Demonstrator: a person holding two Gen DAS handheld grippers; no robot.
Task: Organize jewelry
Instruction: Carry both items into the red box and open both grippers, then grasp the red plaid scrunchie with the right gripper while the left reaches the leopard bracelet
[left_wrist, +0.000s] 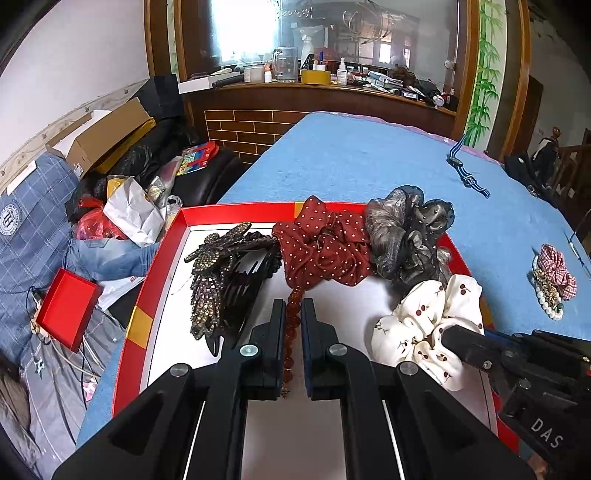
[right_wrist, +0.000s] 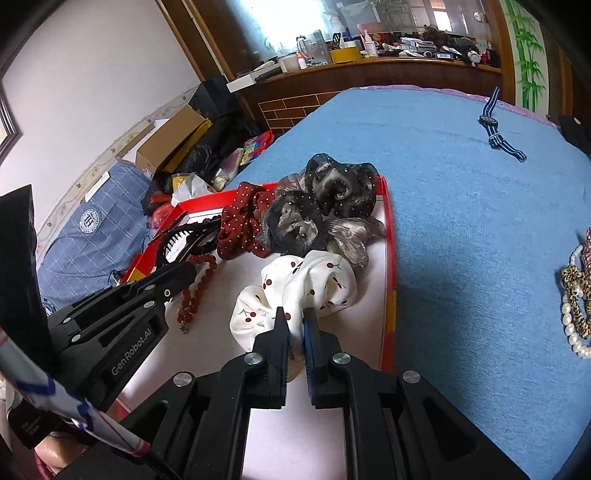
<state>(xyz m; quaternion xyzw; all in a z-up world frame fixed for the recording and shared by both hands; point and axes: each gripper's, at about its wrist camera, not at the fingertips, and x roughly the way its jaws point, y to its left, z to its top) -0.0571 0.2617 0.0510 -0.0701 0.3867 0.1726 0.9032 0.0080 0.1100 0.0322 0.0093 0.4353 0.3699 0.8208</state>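
Note:
A red-rimmed white tray (left_wrist: 173, 236) (right_wrist: 388, 236) holds a black rhinestone hair claw (left_wrist: 225, 269), a red dotted scrunchie (left_wrist: 325, 247) (right_wrist: 240, 225), a grey-black scrunchie (left_wrist: 410, 229) (right_wrist: 325, 210), a white cherry scrunchie (left_wrist: 424, 325) (right_wrist: 295, 295) and an amber bead bracelet (left_wrist: 291, 332) (right_wrist: 195, 295). My left gripper (left_wrist: 293, 314) is shut on the amber bead bracelet. My right gripper (right_wrist: 295, 325) is shut on the white cherry scrunchie; it shows in the left wrist view (left_wrist: 454, 332).
On the blue cloth (left_wrist: 369, 158) (right_wrist: 461, 206) lie a striped-band watch (left_wrist: 467, 173) (right_wrist: 498, 133) far off and, at right, a checked scrunchie (left_wrist: 556, 269) with a pearl bracelet (left_wrist: 546, 299) (right_wrist: 572, 332). Clutter and boxes sit left of the table.

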